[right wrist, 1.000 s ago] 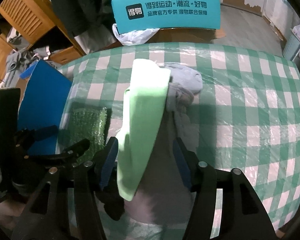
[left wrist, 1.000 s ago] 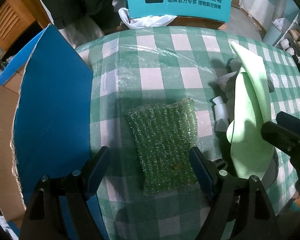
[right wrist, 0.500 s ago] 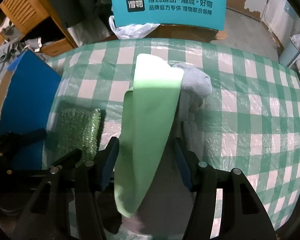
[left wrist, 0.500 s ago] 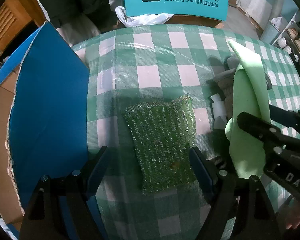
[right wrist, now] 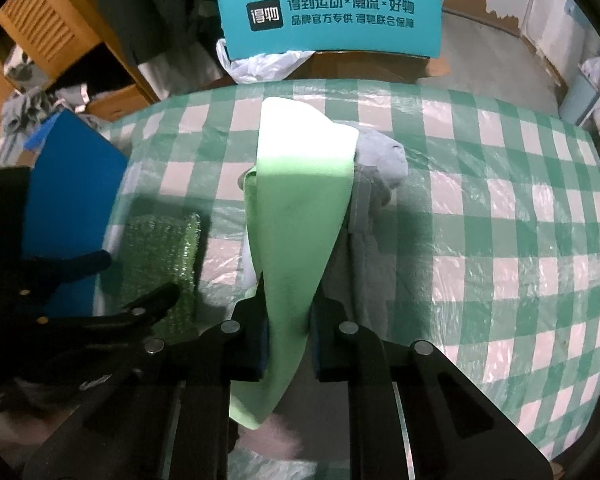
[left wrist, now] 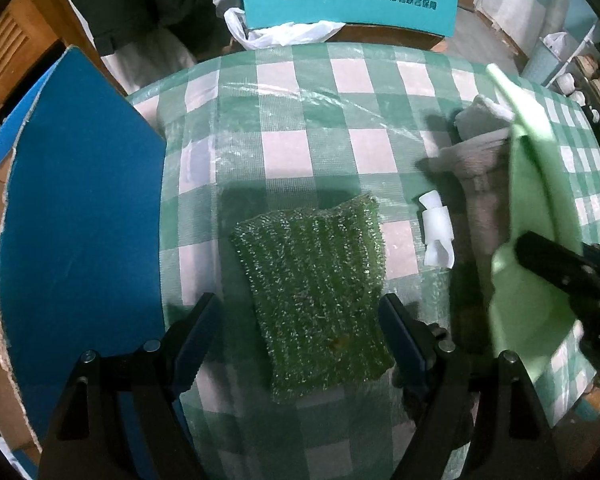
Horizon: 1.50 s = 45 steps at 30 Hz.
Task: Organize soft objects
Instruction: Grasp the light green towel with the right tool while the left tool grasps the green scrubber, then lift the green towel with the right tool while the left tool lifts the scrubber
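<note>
The right gripper (right wrist: 288, 320) is closing on the light green cloth (right wrist: 300, 216); the cloth runs between its jaws and the pads appear to press it at the lower part of the strip. In the right wrist view the cloth's long axis runs from 6 o'clock, where a loose tail hangs below the jaws, up toward 12 o'clock, where its far end drapes over a grey garment (right wrist: 376, 160). The garment lies at about 1 o'clock from these jaws, touching the cloth. The left gripper (left wrist: 300, 328) stands spread wide, holding nothing, directly above the sparkly green scouring pad (left wrist: 312, 296), which lies flat on the table between its jaws with its long axis running 12 to 6 o'clock. A small white plastic piece (left wrist: 436, 232) rests at 2 o'clock from the pad, just beside the garment. In my judgement the left hand is the nearer to the pad, the right to the cloth. The surface is a checked green-and-white tablecloth (left wrist: 300, 120) under clear plastic film. A blue cardboard flap (left wrist: 80, 200) stands at 9 o'clock; a teal printed box (right wrist: 328, 16) sits beyond the far edge, with wooden furniture behind.
</note>
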{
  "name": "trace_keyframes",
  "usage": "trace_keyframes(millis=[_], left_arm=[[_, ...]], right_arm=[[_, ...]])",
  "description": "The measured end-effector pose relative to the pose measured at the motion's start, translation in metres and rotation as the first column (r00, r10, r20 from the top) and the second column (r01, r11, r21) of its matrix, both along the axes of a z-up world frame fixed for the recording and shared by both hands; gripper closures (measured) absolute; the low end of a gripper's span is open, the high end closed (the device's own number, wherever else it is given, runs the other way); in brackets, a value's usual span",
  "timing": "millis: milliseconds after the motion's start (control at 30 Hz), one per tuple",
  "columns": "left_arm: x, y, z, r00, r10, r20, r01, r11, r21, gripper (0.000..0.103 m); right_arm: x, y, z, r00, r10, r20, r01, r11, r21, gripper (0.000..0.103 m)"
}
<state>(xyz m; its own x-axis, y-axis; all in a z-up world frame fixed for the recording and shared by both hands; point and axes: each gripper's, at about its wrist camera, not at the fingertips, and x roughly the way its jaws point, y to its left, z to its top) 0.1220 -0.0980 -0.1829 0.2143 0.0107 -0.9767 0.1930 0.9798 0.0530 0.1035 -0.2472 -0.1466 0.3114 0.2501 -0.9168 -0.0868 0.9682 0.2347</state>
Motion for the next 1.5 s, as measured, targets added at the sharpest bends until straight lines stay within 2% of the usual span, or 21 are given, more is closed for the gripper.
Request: trace_keyframes(millis=[67, 133, 300, 367, 467, 567, 667, 733, 833, 867, 900, 1033, 1100, 1133, 1167, 1200, 1267, 1500], left_arm=[[0.001, 0.000, -0.002, 1.000, 0.004, -0.007, -0.004, 1.000, 0.002, 0.021], [0.003, -0.001, -0.004, 1.000, 0.006, -0.006, -0.006, 1.000, 0.010, 0.016], [0.003, -0.005, -0.007, 1.000, 0.000, 0.000, 0.000, 0.999, 0.033, 0.016], [0.002, -0.008, -0.008, 1.000, -0.007, 0.005, 0.007, 0.999, 0.051, 0.016], [0.001, -0.012, -0.010, 1.000, -0.019, 0.012, 0.018, 0.998, 0.061, 0.017], [-0.001, -0.016, -0.010, 0.999, -0.042, 0.017, 0.040, 0.996, 0.079, 0.025], [-0.003, -0.018, -0.009, 0.998, -0.059, 0.030, 0.056, 0.993, 0.101, 0.038], [-0.003, -0.018, -0.007, 0.997, -0.065, 0.035, 0.061, 0.994, 0.095, 0.054], [-0.003, -0.016, -0.006, 0.997, -0.066, 0.033, 0.064, 0.996, 0.069, 0.070], [-0.002, -0.015, -0.006, 0.998, -0.063, 0.031, 0.062, 0.996, 0.058, 0.071], [0.000, -0.014, -0.006, 0.998, -0.061, 0.029, 0.060, 0.997, 0.048, 0.074], [-0.001, -0.012, -0.004, 0.997, -0.064, 0.031, 0.063, 0.997, 0.037, 0.081], [-0.002, -0.011, -0.002, 0.997, -0.068, 0.038, 0.066, 0.997, 0.038, 0.082], [-0.003, -0.011, -0.002, 0.997, -0.068, 0.041, 0.066, 0.997, 0.039, 0.082], [-0.003, -0.011, 0.000, 0.997, -0.068, 0.045, 0.067, 0.997, 0.039, 0.083], [-0.005, -0.011, 0.002, 0.996, -0.069, 0.048, 0.067, 0.997, 0.040, 0.083], [-0.010, -0.010, 0.006, 0.996, -0.065, 0.055, 0.063, 0.997, 0.040, 0.083], [-0.017, -0.007, 0.018, 0.996, -0.058, 0.070, 0.057, 0.998, 0.015, 0.084]], right_arm=[[-0.002, -0.004, 0.001, 1.000, -0.005, -0.009, 0.006, 1.000, 0.019, 0.089], [-0.005, -0.007, 0.002, 1.000, -0.002, -0.012, 0.002, 1.000, 0.014, 0.089], [-0.011, -0.016, 0.001, 0.999, -0.015, -0.029, 0.016, 0.999, 0.029, 0.089], [-0.013, -0.022, -0.001, 0.999, -0.023, -0.047, 0.025, 0.999, 0.034, 0.080], [-0.014, -0.026, -0.005, 0.997, -0.036, -0.066, 0.037, 0.999, 0.026, 0.077], [-0.014, -0.030, -0.008, 0.996, -0.050, -0.077, 0.052, 0.998, 0.036, 0.075], [-0.014, -0.032, -0.008, 0.995, -0.058, -0.078, 0.061, 0.997, 0.042, 0.075], [-0.013, -0.032, -0.006, 0.995, -0.062, -0.074, 0.066, 0.997, 0.044, 0.075], [-0.012, -0.033, -0.005, 0.994, -0.077, -0.073, 0.081, 0.995, 0.052, 0.062], [-0.012, -0.034, -0.004, 0.994, -0.083, -0.072, 0.087, 0.995, 0.056, 0.054], [-0.012, -0.034, -0.004, 0.994, -0.086, -0.071, 0.090, 0.994, 0.059, 0.051], [-0.010, -0.034, -0.005, 0.995, -0.085, -0.060, 0.088, 0.995, 0.043, 0.050], [-0.009, -0.032, -0.006, 0.995, -0.077, -0.059, 0.079, 0.997, 0.026, 0.060], [-0.009, -0.032, -0.007, 0.995, -0.075, -0.061, 0.076, 0.997, 0.017, 0.077], [-0.009, -0.032, -0.007, 0.995, -0.072, -0.062, 0.073, 0.997, 0.016, 0.085], [-0.010, -0.032, -0.006, 0.996, -0.070, -0.061, 0.071, 0.997, 0.017, 0.085], [-0.011, -0.032, -0.002, 0.997, -0.067, -0.046, 0.068, 0.998, 0.011, 0.093], [-0.011, -0.031, 0.004, 0.997, -0.068, -0.025, 0.068, 0.997, 0.018, 0.100]])
